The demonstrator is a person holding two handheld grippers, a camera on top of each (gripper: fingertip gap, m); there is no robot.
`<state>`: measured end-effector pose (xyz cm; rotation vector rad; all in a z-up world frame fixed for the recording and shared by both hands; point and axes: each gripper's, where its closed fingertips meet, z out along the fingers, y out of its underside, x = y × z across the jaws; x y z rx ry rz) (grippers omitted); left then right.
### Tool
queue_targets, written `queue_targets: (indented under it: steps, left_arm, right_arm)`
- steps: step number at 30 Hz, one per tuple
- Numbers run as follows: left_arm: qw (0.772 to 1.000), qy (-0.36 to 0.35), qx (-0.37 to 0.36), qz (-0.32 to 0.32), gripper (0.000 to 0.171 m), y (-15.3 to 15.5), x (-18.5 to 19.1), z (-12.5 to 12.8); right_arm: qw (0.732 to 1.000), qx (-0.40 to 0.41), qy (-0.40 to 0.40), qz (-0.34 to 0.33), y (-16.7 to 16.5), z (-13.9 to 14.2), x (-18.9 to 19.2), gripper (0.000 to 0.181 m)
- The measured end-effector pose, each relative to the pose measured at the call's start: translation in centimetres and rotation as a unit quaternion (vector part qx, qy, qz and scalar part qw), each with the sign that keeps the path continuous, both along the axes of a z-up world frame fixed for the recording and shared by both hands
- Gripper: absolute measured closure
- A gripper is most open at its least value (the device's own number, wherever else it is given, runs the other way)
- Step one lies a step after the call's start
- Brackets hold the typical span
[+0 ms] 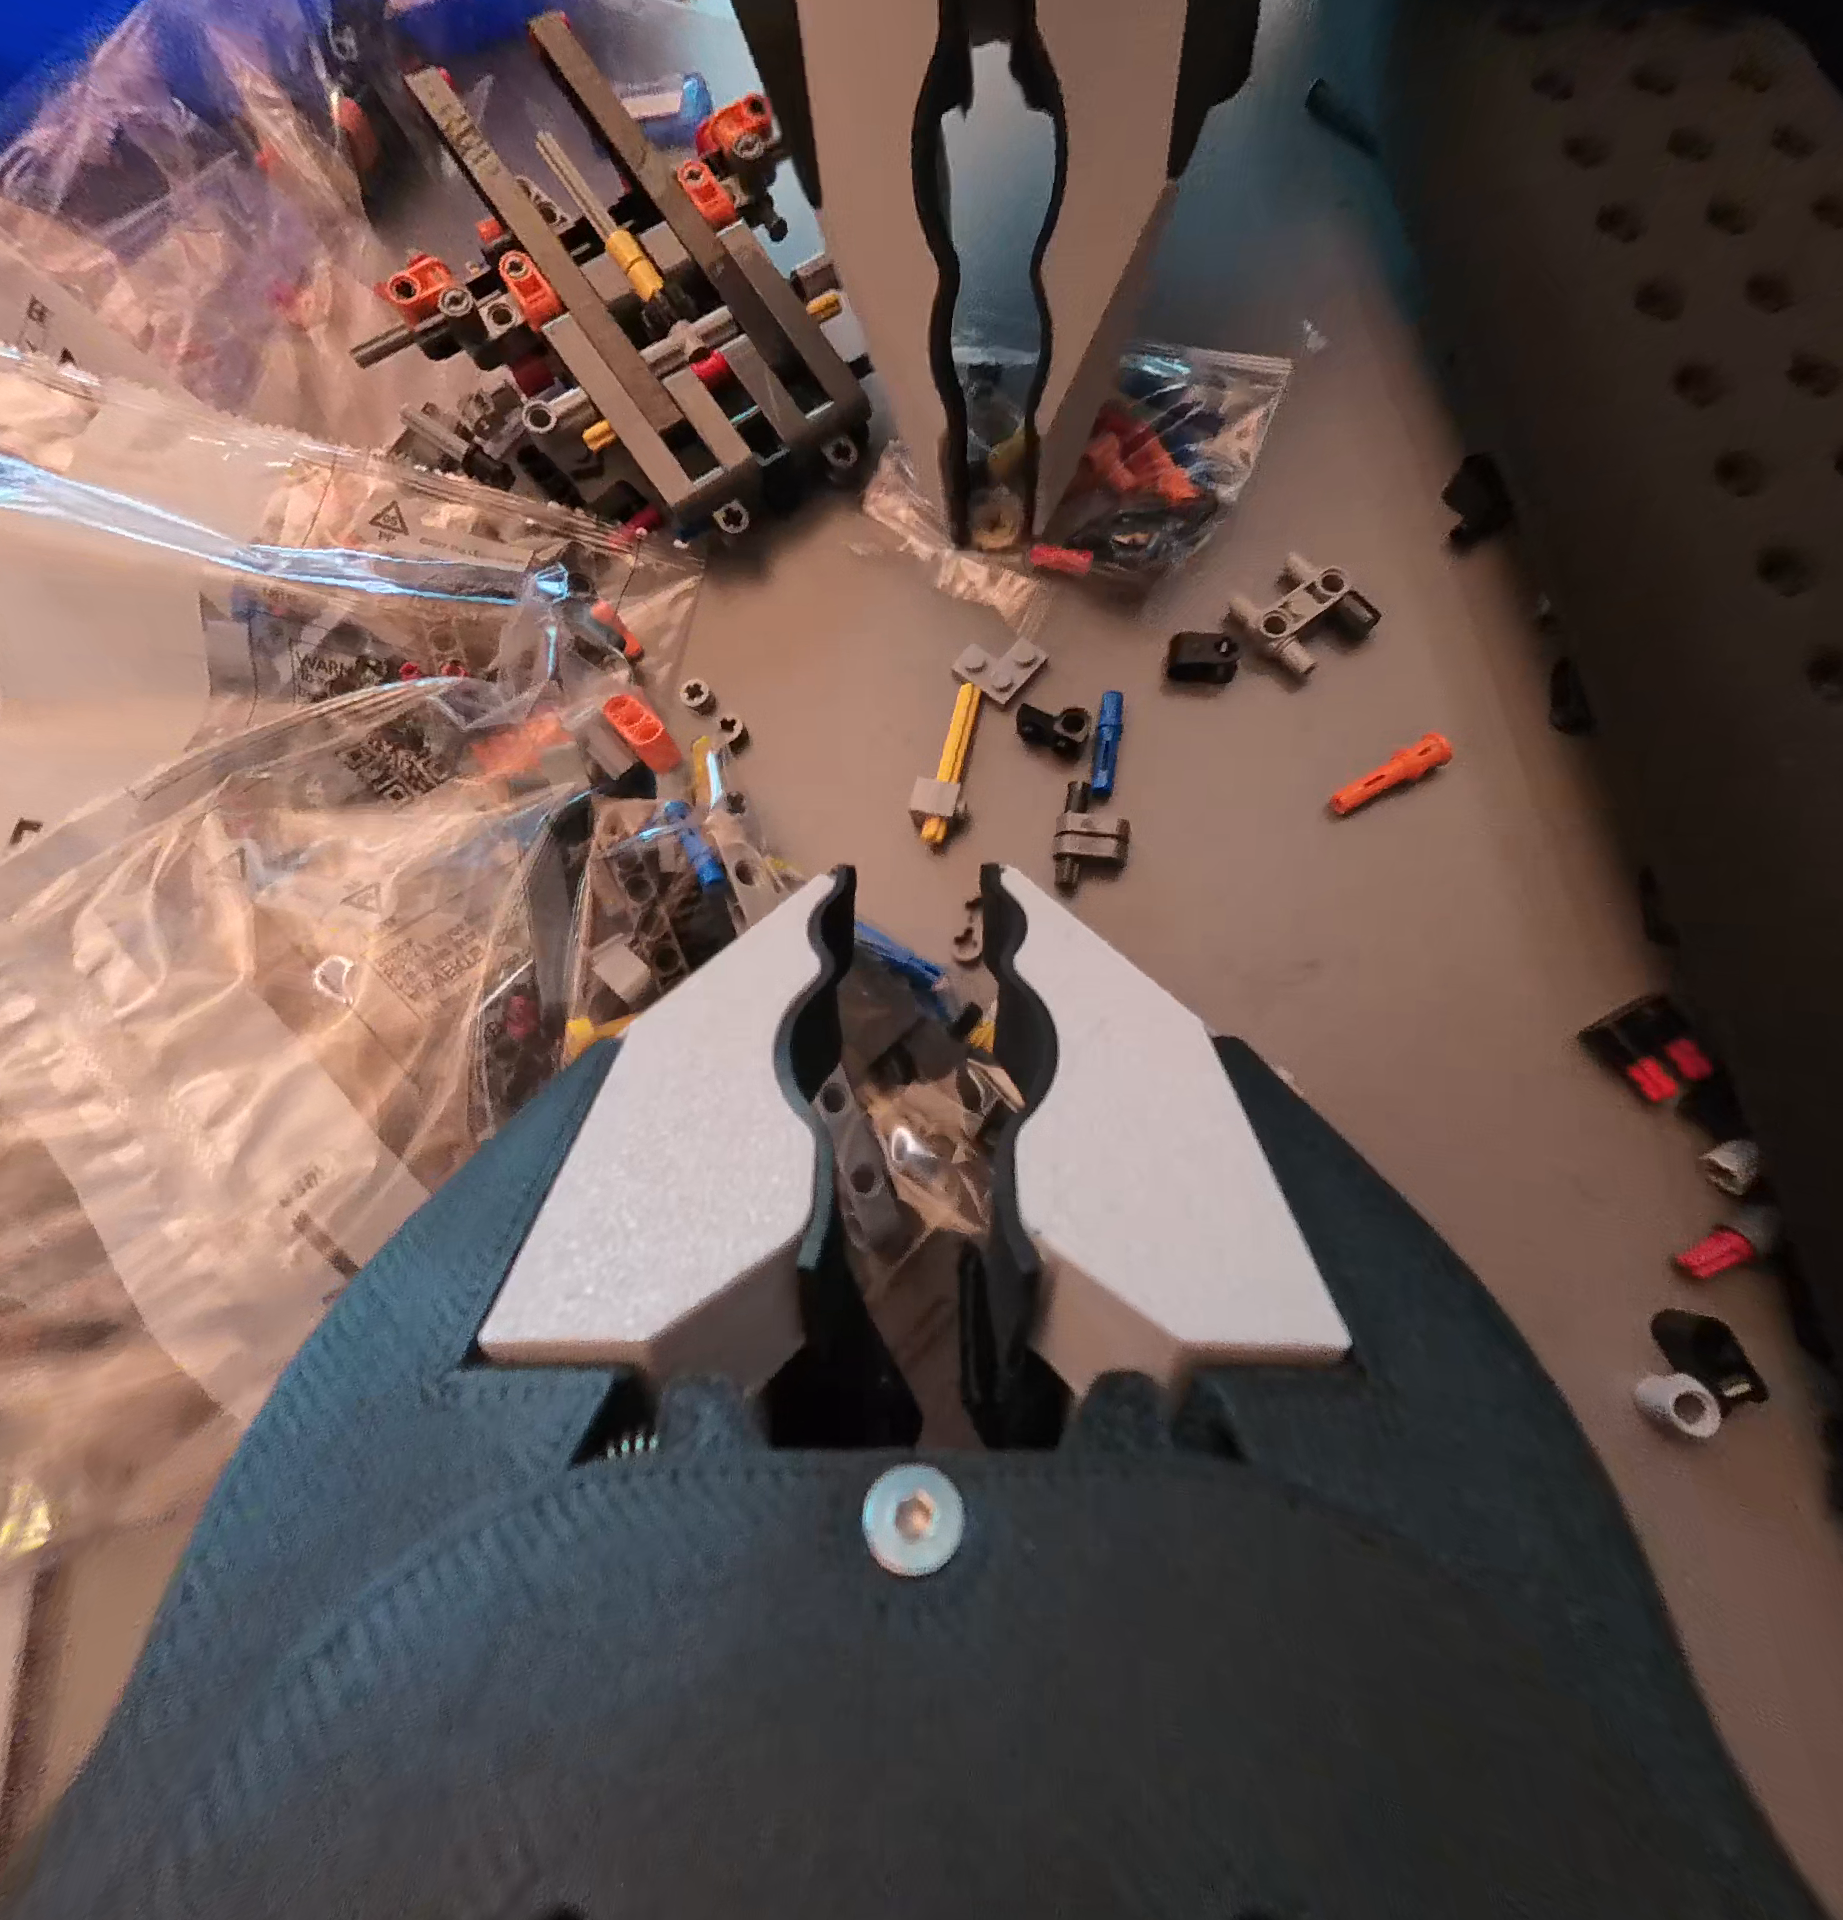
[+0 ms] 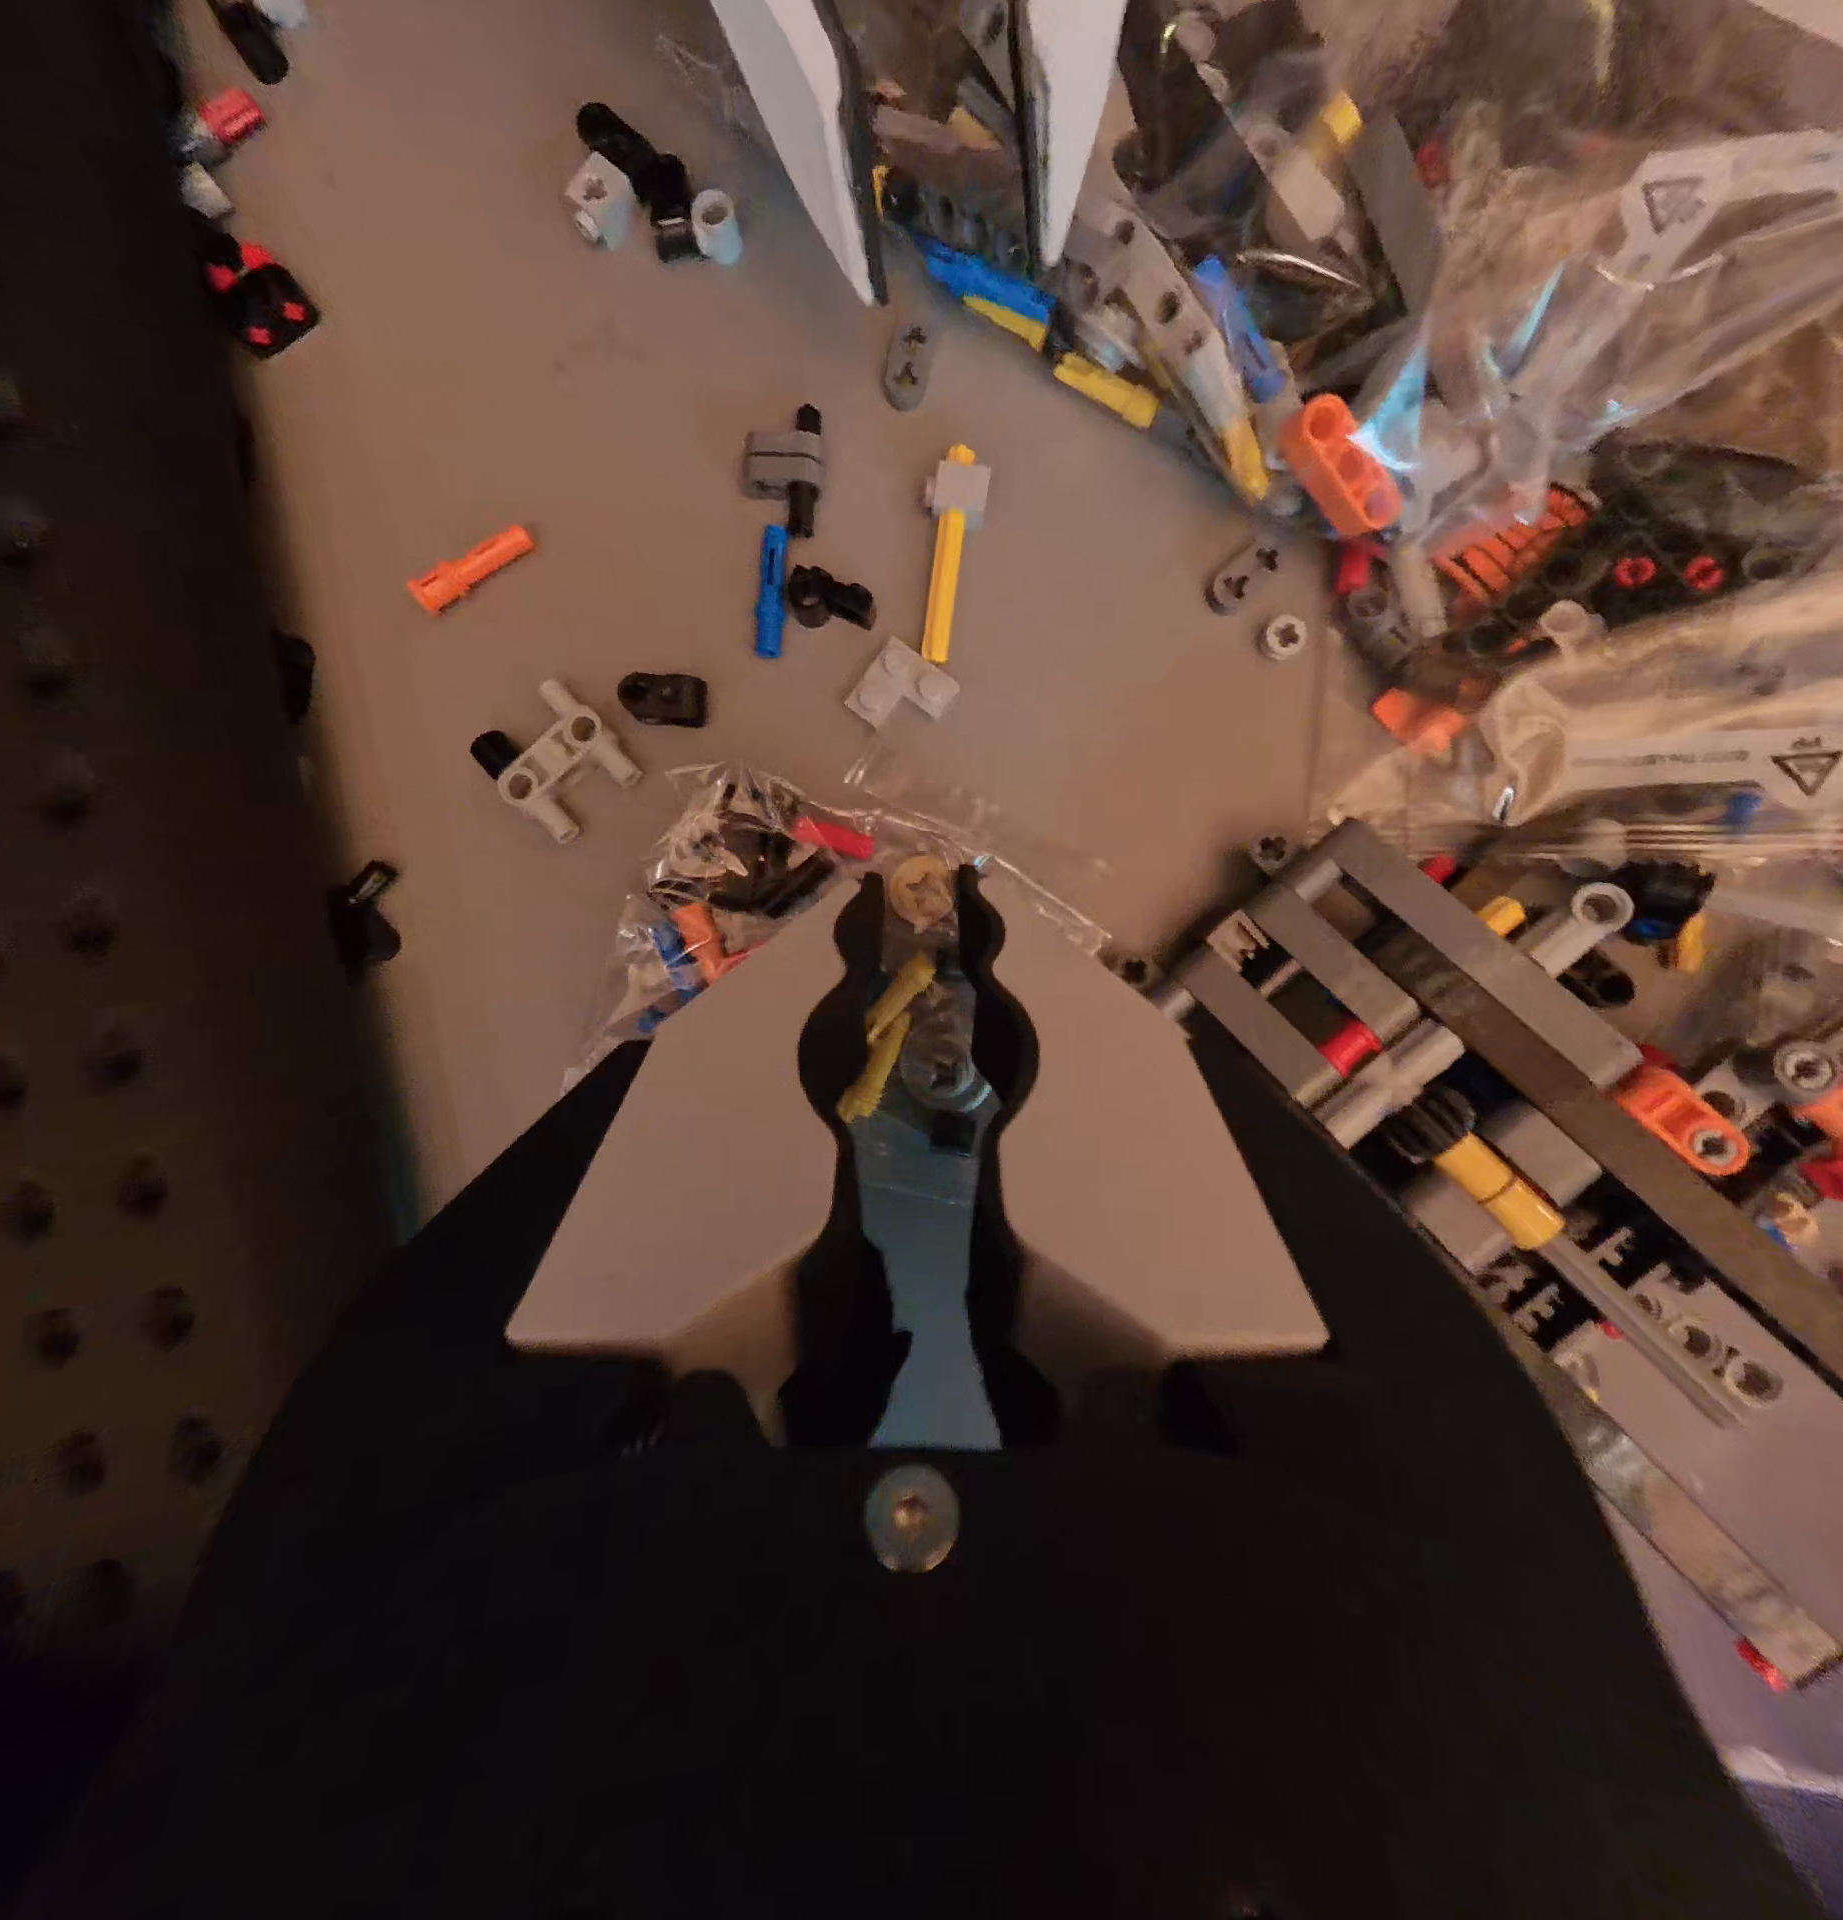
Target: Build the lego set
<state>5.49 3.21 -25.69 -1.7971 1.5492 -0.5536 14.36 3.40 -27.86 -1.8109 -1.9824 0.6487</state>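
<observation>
My right gripper (image 2: 919,896) is pinched on a small tan round piece (image 2: 918,890), held right at my fingertips above the little clear bag of pins (image 2: 735,904); my jaws stand only as far apart as that piece is wide. In the left wrist view the same grip shows from the far side, the tan piece (image 1: 995,516) caught between the tips over the little bag (image 1: 1145,457). My left gripper (image 1: 917,904) has its fingers apart with a clear gap between the tips, clasping nothing; they hang over the edge of a large clear bag of parts (image 1: 304,935), and I cannot tell whether they touch the plastic. The half-built grey frame (image 1: 626,312) sits on the grey table (image 1: 1260,935) beside the small bag. Between my two grippers lie loose pieces: a yellow axle (image 1: 953,758), a blue pin (image 1: 1106,743) and an orange pin (image 1: 1393,774) off to the side.
</observation>
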Motion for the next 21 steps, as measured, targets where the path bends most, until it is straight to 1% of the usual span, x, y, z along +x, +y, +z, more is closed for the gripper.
queue_targets:
  steps: [4,6,8,10,12,13,14,16,19,21]
  left_arm:
    - [1.0,0.016,0.002,0.015,0.148,0.5,-0.8,-0.3]
    - [1.0,0.021,-0.002,0.02,0.148,0.7,-1.1,-0.3]
    - [0.999,0.037,-0.001,0.034,0.15,1.1,-1.8,-0.6]
    - [0.998,0.042,-0.001,0.041,0.151,1.4,-2.3,-0.8]
    - [0.998,0.044,-0.003,0.047,0.153,1.6,-2.8,-0.9]
    - [0.997,0.046,-0.002,0.054,0.154,1.8,-3.0,-0.9]
    - [0.996,0.051,-0.003,0.067,0.156,2.2,-3.4,-0.9]
    - [0.995,0.053,0.001,0.08,0.154,2.6,-3.9,-0.7]
    - [0.996,0.044,0.004,0.078,0.153,2.6,-3.9,-0.4]
    - [0.996,0.05,0.011,0.073,0.152,2.5,-3.8,-0.5]
  right_arm:
    - [1.0,0.014,0.016,-0.004,0.3,0.7,-0.3,0.168]
    - [0.999,0.025,0.043,0.015,-0.3,1.6,-1.4,0.167]
    - [0.997,0.02,0.065,0.047,-1.7,2.2,-2.6,0.167]
    - [0.995,0.002,0.06,0.079,-3.3,1.8,-3.4,0.166]
    - [0.995,-0.002,0.035,0.091,-3.8,0.8,-3.6,0.163]
    - [0.994,-0.014,0.037,0.097,-4.2,0.9,-3.7,0.165]
    - [0.994,-0.017,0.038,0.099,-4.3,1.0,-3.6,0.163]
    - [0.994,-0.023,0.049,0.097,-4.2,1.4,-3.2,0.163]
    - [0.987,-0.06,0.082,0.125,-5.8,3.1,-2.6,0.165]
    - [0.985,-0.078,0.065,0.137,-6.5,2.7,-1.7,0.168]
